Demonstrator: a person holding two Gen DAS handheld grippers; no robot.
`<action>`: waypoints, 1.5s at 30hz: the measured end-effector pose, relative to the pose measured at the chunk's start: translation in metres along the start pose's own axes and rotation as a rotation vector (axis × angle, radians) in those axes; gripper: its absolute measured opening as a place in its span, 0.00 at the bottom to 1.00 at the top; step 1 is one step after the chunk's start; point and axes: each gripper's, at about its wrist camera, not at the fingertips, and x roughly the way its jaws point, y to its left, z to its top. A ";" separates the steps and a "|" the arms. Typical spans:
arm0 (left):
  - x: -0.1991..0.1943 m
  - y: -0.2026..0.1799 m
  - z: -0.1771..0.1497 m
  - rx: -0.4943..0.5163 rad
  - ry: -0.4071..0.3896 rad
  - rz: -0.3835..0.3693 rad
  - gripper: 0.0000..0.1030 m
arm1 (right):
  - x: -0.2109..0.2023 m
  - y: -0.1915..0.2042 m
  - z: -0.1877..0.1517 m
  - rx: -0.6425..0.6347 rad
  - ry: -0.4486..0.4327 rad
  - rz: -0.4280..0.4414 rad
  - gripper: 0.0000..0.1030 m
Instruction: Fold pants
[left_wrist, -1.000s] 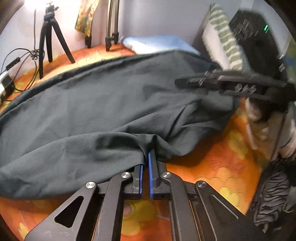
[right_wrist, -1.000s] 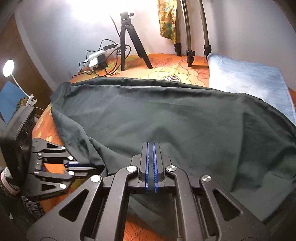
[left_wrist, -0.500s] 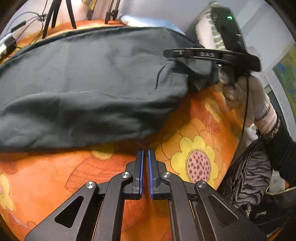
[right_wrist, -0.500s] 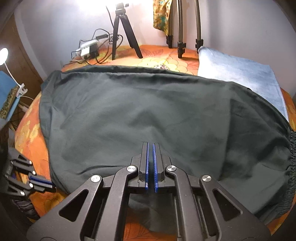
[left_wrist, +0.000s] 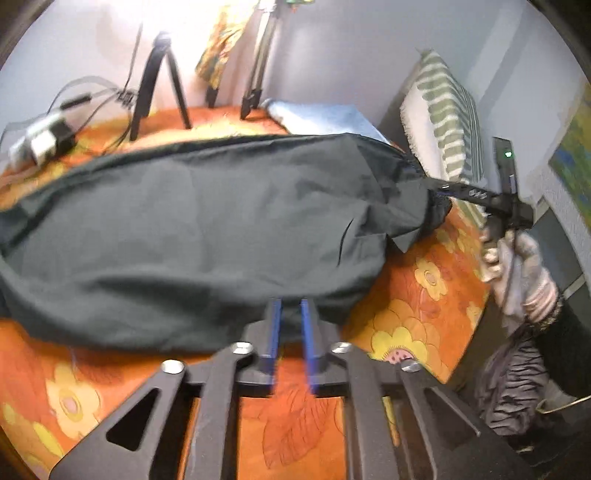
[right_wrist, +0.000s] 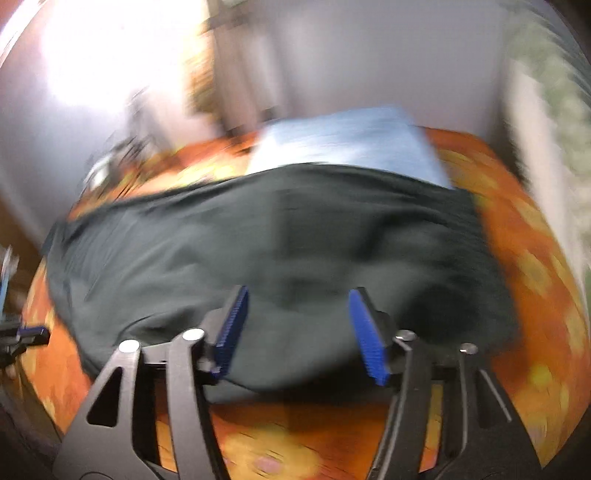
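Dark green cotton pants (left_wrist: 207, 236) are lying folded lengthwise mid-frame on the orange floral bed (left_wrist: 417, 295), cross-folds pending; left hand-held gripper (left_wrist: 291, 325) is standing slightly parted and empty, right hand-held gripper (right_wrist: 295, 325) is spreading wide, empty.

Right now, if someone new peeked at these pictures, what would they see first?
First, the big dark pants spread across the middle of the bright orange flowery bedsheet. Then the right gripper in front, its blue pads wide apart over the near edge of the pants. Behind the pants, a light blue towel lies by the wall.
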 end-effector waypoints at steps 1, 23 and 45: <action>0.003 -0.006 0.001 0.032 0.002 0.032 0.30 | -0.007 -0.017 -0.002 0.045 -0.015 -0.023 0.64; -0.054 0.220 0.000 -0.261 -0.076 0.452 0.40 | 0.091 0.178 0.090 -0.723 0.108 0.290 0.53; -0.053 0.380 -0.019 -0.472 -0.024 0.638 0.42 | 0.192 0.239 0.094 -0.895 0.289 0.346 0.53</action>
